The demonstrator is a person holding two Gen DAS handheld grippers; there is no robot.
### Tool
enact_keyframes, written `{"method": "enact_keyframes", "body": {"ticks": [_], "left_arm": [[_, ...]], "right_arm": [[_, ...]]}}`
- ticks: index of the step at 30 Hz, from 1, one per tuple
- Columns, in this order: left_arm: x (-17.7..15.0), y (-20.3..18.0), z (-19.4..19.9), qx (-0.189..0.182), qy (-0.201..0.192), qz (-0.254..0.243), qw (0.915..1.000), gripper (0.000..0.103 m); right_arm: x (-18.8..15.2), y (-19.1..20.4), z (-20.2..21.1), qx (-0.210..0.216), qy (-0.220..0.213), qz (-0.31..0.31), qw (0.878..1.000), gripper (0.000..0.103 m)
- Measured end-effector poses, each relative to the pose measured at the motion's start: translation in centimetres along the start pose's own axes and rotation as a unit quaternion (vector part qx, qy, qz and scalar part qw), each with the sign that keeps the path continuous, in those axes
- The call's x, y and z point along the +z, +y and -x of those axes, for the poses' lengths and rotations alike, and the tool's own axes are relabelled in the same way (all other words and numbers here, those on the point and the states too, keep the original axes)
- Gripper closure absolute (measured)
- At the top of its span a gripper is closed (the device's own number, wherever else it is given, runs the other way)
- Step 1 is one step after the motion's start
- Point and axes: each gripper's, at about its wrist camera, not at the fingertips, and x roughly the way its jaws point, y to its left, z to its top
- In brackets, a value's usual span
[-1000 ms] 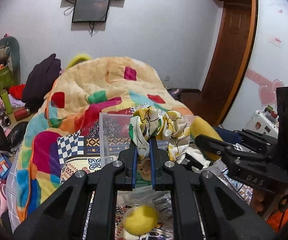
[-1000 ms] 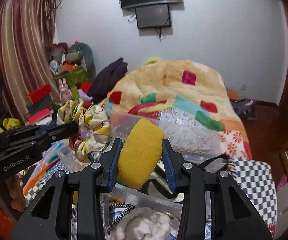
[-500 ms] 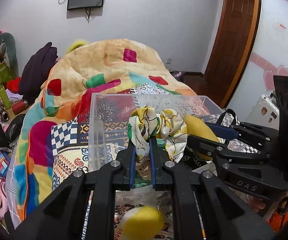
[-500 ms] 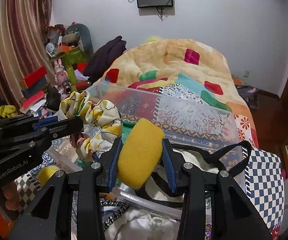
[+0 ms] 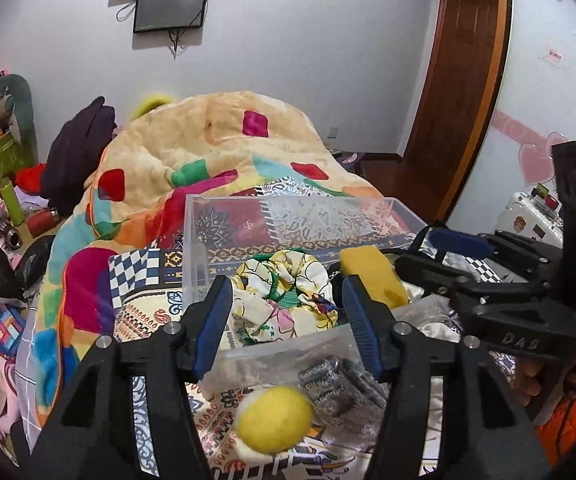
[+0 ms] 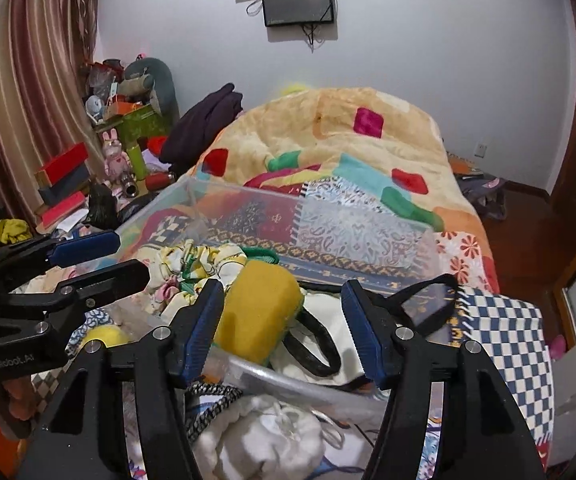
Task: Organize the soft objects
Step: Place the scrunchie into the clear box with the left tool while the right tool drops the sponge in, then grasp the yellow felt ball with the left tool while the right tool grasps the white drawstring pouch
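yellow ball (image 5: 274, 418): blurred (edges smeared)
white pouch (image 6: 264, 436): partly hidden behind the right gripper (image 6: 282, 322)

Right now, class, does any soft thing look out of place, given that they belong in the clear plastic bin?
Yes. A fuzzy yellow ball lies outside the clear plastic bin, on the patterned cloth before its near wall, while the floral fabric scrunchie and yellow sponge block sit inside. Both hand-held grippers are open.
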Motion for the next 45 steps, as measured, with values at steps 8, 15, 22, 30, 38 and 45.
{"method": "enact_keyframes", "body": {"ticks": [8,15,22,30,38,45], "left_arm": [[-0.8,0.1,3.5,-0.001,-0.027,0.005,0.9996,0.023],[-3.2,0.3,4.3,0.009,-0.011,0.001,0.9999,0.017],[-6.6,0.7,2.4,0.023,0.044,0.003,0.9988,0.017],[-7.4,1.4,0.9,0.018,0.054,0.026,0.9980,0.025],[-7.5,0.5,0.1,0.009,0.056,0.013,0.9983,0.060],[-7.7,0.4,1.4,0.011,0.046,0.000,0.9989,0.061]], "right_arm": [[-0.7,-0.1,4.4,-0.023,-0.051,0.007,0.998,0.023],[-3.3,-0.5,4.4,-0.019,-0.024,-0.005,1.000,0.019],[-6.1,-0.1,1.6,0.008,0.038,-0.020,0.999,0.019],[-7.6,0.8,-0.5,0.023,0.080,-0.019,0.996,0.023],[-7.9,0.7,-0.3,0.027,0.083,-0.026,0.996,0.065],[-8.5,-0.4,1.5,0.014,0.070,-0.027,0.997,0.075]]}}
